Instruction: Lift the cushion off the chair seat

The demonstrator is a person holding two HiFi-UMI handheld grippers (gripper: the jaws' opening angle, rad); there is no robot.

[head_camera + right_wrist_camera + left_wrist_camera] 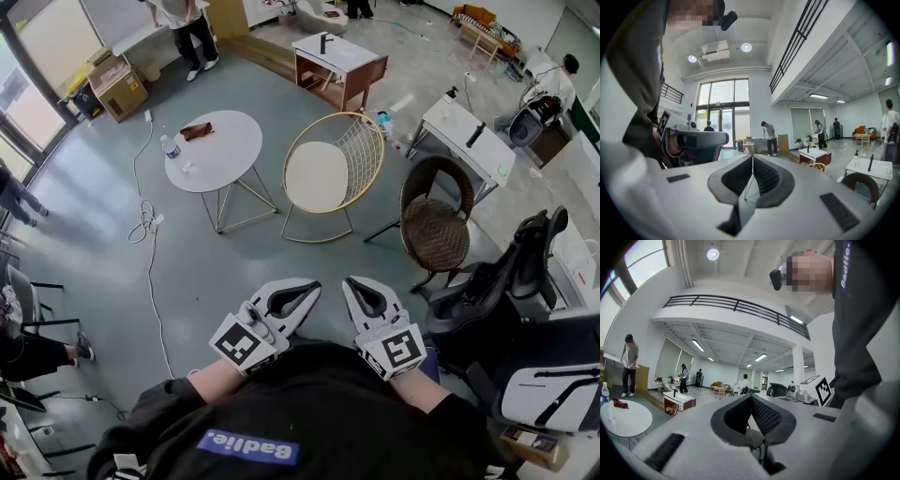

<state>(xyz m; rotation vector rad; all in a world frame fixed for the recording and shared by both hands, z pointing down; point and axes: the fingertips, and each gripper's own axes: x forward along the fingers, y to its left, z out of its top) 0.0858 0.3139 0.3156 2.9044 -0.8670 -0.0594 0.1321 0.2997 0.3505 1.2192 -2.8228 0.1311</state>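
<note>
A round cream cushion (317, 175) lies on the seat of a gold wire chair (364, 150) out on the grey floor, well ahead of both grippers. My left gripper (314, 285) and right gripper (350, 282) are held side by side close to my body, pointing level toward the chair. Both are shut, tips touching and nothing between them. In the left gripper view the jaws of the left gripper (751, 397) meet at the tip. The right gripper (752, 157) looks the same in its own view, where a bit of the gold chair (816, 165) shows at the right.
A white round table (214, 150) with a bottle (170, 147) and a dark cloth stands left of the chair. A brown wicker chair (436, 230) and a black office chair (506, 272) are to the right. A white cable (150, 225) trails over the floor. People stand further off.
</note>
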